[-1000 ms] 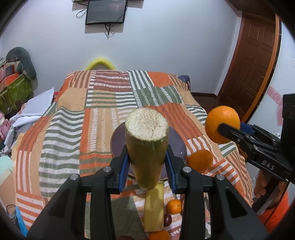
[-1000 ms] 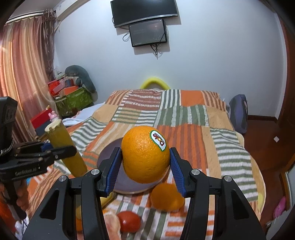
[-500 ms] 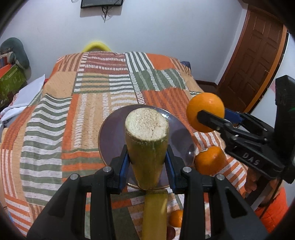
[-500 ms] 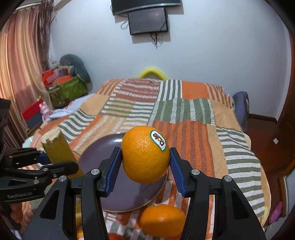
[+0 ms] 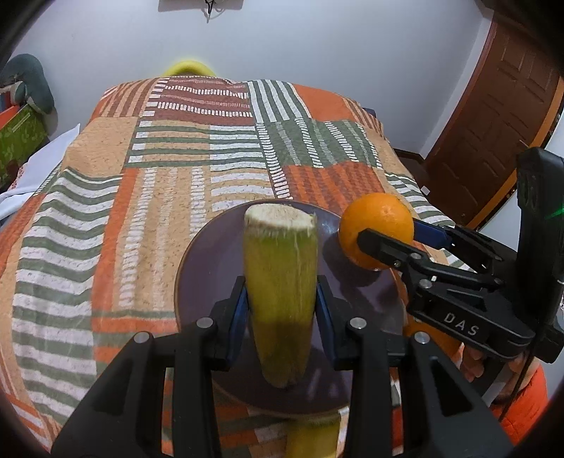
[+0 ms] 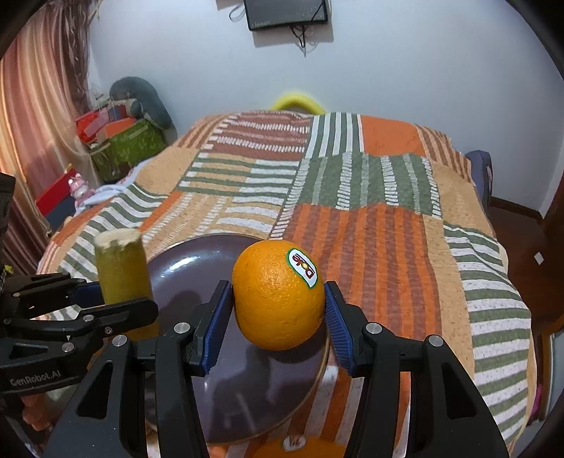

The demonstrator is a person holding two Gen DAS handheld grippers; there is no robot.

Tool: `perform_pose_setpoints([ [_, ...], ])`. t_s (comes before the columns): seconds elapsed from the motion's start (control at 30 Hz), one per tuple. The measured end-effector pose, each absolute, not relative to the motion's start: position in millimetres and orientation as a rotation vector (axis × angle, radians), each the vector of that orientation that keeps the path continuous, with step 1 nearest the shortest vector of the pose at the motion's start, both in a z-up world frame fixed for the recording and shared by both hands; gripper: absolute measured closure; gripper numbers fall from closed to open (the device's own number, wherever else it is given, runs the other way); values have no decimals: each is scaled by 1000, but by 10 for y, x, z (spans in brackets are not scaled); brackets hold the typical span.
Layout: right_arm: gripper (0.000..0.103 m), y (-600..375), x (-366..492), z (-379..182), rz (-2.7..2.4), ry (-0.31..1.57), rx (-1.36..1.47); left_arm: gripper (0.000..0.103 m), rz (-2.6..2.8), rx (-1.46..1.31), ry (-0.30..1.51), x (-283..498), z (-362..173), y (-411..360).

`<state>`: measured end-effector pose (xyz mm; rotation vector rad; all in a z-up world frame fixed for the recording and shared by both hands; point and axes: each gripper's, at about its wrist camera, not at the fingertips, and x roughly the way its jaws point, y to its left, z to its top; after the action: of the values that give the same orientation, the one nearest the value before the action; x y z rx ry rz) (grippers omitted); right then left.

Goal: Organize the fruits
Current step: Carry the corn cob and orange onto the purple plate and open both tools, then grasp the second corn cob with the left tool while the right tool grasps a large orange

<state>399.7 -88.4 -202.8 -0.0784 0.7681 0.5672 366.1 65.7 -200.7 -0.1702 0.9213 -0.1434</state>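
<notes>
Both grippers are now hovering over the dark plate [image 6: 183,260], having descended: left gripper [image 5: 282,310] clamping the sugarcane piece [image 5: 280,289], right gripper [image 6: 278,317] clamping the Dole-stickered orange [image 6: 278,299] at three o'clock; release appears imminent.

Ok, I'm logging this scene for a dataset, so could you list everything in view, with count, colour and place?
orange: one, orange with a sticker, held over the plate
cane stalk: one, yellow-green, held over the plate
plate: one, dark purple, on the bedspread
second orange: one, orange, partly seen beyond the plate's near edge
bedspread: one, orange, green and white patchwork
screen: one, black, on the wall
door: one, brown, at the right
green box: one, left of the bed
left gripper: black with blue pads, clamping the stalk
right gripper: black with blue pads, clamping the orange
</notes>
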Motion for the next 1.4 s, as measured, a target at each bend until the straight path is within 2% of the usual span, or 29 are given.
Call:
perform_pose_setpoints([
  [0.33, 54, -782, 4101, -2111, 591, 851, -151, 67, -112, -155, 1018, 3899, -2279, 679],
  [0.6, 52, -836, 4094, -2093, 592, 849, -134, 67, -104, -188, 1020, 3906, -2297, 727],
  [0.63, 49, -843, 4084, -2068, 584, 835, -137, 65, -96, -186, 1016, 3901, -2280, 728],
  [0.67, 44, -865, 4060, -2020, 571, 812, -142, 57, -88, -182, 1013, 3892, -2258, 734],
  [0.73, 38, -898, 4029, -1962, 565, 790, -137, 48, -77, -188, 998, 3855, -2197, 751],
  [1.4, 31, -1433, 3252, -1597, 529, 717, -95, 48, -61, -111, 925, 2963, -1620, 592],
])
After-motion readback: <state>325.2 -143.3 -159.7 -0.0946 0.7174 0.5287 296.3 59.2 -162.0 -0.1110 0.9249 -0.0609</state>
